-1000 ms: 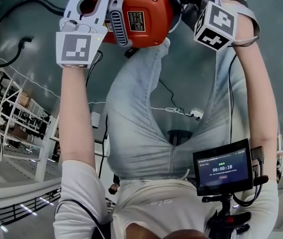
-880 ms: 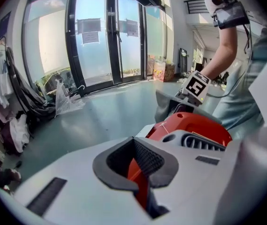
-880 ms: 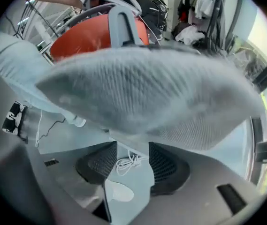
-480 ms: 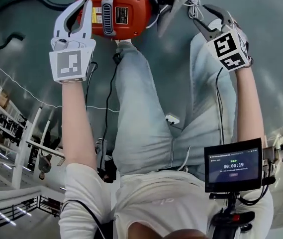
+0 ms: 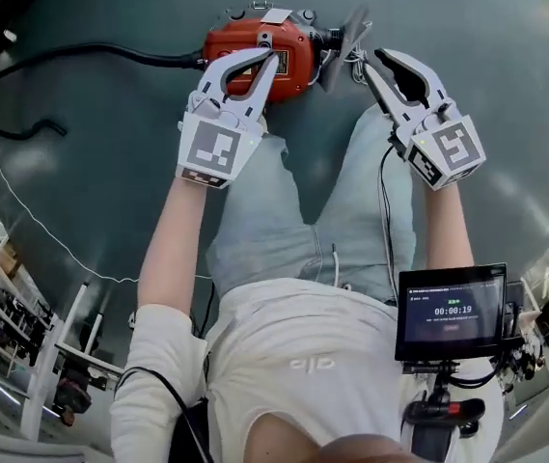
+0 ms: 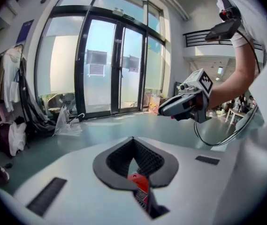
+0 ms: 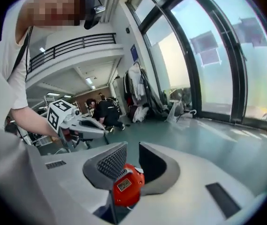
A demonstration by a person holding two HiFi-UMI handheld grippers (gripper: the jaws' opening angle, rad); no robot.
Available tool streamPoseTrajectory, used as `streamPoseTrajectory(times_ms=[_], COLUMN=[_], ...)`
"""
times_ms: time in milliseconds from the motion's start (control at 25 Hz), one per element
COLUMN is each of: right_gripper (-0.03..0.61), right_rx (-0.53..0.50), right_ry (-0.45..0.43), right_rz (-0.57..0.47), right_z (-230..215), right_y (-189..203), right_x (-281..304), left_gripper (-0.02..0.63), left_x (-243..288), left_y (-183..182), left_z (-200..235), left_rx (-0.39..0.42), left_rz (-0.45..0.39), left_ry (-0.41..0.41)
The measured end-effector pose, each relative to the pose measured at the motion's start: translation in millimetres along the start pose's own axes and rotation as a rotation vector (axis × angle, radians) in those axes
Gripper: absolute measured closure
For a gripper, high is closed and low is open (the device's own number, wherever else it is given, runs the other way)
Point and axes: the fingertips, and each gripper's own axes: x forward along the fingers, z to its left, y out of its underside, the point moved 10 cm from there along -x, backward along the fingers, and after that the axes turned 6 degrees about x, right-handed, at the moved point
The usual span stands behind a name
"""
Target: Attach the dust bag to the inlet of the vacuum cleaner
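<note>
Left claw (image 5: 266, 61) has its tips together on nothing. The right claw (image 5: 378, 61) stands apart and is also empty. Both hang in the air over the work.

The grey dust bag (image 5: 348, 32) sits at the 3 o'clock end of the orange vacuum cleaner (image 5: 255, 46), up against its black port (image 5: 329, 39). Whether the bag's mouth is seated on that port cannot be told. I judge the bag to be light, soft cloth that will fold and slip, so the hold belongs at the mouth rim, not the loose body. The vacuum's hard shell looks heavier and may skid on the floor (image 5: 100, 181) if pushed, so it wants steadying. A black cable (image 5: 91, 56) runs off toward 9 o'clock.

Only the head view shows the bag. The gripper views catch just a red sliver of shell below the jaws, but they settle how each pair stands.
</note>
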Motion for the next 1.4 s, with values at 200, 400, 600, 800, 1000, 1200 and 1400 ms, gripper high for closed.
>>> streamPoseTrajectory(times_ms=[200, 400, 600, 800, 1000, 1200, 1400], right_gripper=[0.568, 0.568, 0.568, 0.568, 0.568, 0.568, 0.568], right_rx=[-0.025, 0.044, 0.055, 0.014, -0.009, -0.067, -0.116], right_ry=[0.126, 0.198, 0.196, 0.230, 0.238, 0.228, 0.221], right_rz=[-0.095, -0.207, -0.281, -0.404, -0.455, -0.514, -0.575], right_z=[69, 135, 133, 138, 145, 159, 166], right_y=[-62, -120, -144, -180, -194, -221, -229], right_x=[-49, -90, -124, -166, -198, -214, -229], left_gripper=[0.611, 0.611, 0.611, 0.611, 0.611, 0.611, 0.611], left_x=[-49, -113, -119, -125, -135, -144, -151], left_y=[-73, -156, -203, -251, -283, -319, -338], left_z=[-5, -8, -27, -38, -57, -63, -75], left_rx=[-0.055, -0.038, 0.002, 0.066, 0.017, -0.047, -0.084], left_rz=[-0.143, -0.244, -0.264, -0.273, -0.343, -0.429, -0.524], left_ry=[0.076, 0.144, 0.158, 0.144, 0.116, 0.139, 0.094])
